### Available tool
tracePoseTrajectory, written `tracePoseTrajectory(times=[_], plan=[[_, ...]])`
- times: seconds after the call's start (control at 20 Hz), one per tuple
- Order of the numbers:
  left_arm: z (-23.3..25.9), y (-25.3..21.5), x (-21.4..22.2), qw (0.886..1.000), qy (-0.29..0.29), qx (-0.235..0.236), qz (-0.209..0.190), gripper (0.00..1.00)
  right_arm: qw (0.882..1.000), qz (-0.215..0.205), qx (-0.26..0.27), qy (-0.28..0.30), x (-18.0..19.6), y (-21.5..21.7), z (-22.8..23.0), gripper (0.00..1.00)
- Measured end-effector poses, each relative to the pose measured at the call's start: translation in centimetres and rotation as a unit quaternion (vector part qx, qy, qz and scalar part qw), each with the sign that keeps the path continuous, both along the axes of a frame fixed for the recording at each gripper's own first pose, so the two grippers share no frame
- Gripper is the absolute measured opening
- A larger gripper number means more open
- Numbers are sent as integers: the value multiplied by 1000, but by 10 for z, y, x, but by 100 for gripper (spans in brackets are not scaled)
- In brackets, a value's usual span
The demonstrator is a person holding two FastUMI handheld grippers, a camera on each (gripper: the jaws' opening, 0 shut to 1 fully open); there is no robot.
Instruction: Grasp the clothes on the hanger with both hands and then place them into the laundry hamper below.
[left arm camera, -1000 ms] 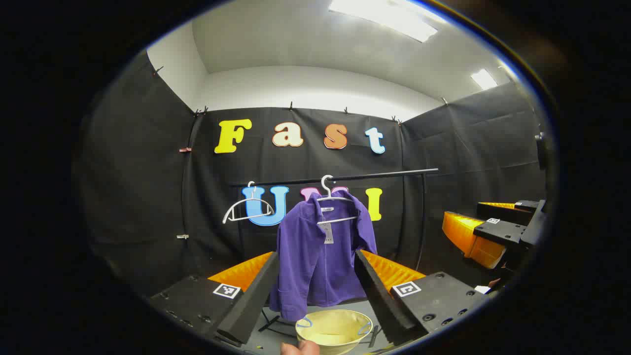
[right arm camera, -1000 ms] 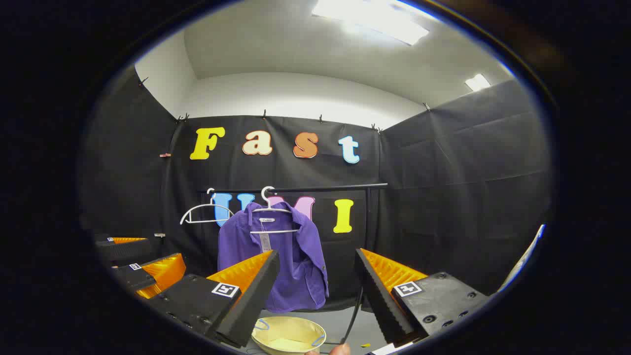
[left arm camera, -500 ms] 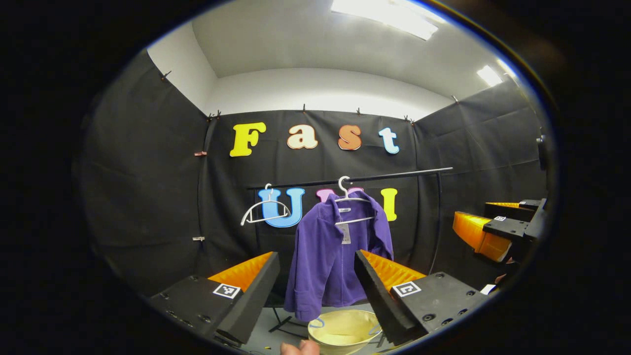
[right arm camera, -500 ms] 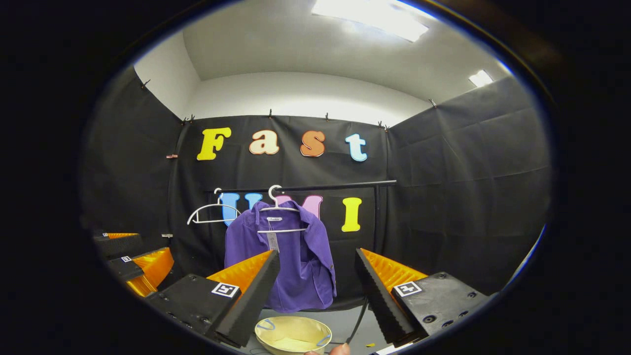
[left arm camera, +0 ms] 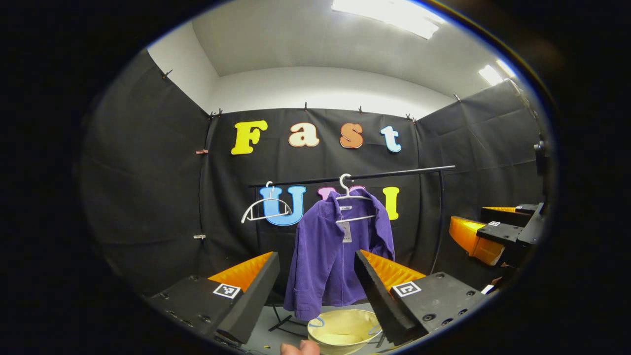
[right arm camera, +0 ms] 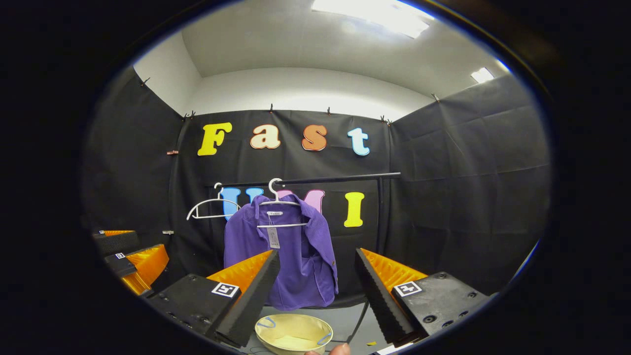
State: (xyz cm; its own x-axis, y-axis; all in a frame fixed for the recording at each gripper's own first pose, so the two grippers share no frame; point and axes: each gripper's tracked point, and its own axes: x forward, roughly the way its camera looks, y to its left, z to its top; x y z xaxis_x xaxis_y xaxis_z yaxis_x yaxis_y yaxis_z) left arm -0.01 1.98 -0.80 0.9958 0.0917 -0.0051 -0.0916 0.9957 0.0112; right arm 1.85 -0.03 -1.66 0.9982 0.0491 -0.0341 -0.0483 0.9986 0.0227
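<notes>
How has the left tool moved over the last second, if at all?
Yes. In the left gripper view the rail and purple jacket have slid rightward, so the left tool swung left. Its jaws stand open.

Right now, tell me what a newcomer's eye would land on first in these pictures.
The purple jacket stands out first, hanging from a white hanger on the black rail against the dark wall. Left of it on the same rail hangs an empty white hanger. On the floor below the jacket sits a pale yellow hamper, and both grippers are open, apart from the jacket.
</notes>
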Motion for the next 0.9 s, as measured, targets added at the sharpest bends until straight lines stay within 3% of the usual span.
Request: tracePoseTrajectory(times=[0.5,0.9], plan=[[8,-16,39,999,-20,-14,-25,96,1000,2,-19,-1,31,0,1,98],[-2,-40,131,1000,-11,-2,-14,96,1000,23,-7,-11,126,-9,-5,98]])
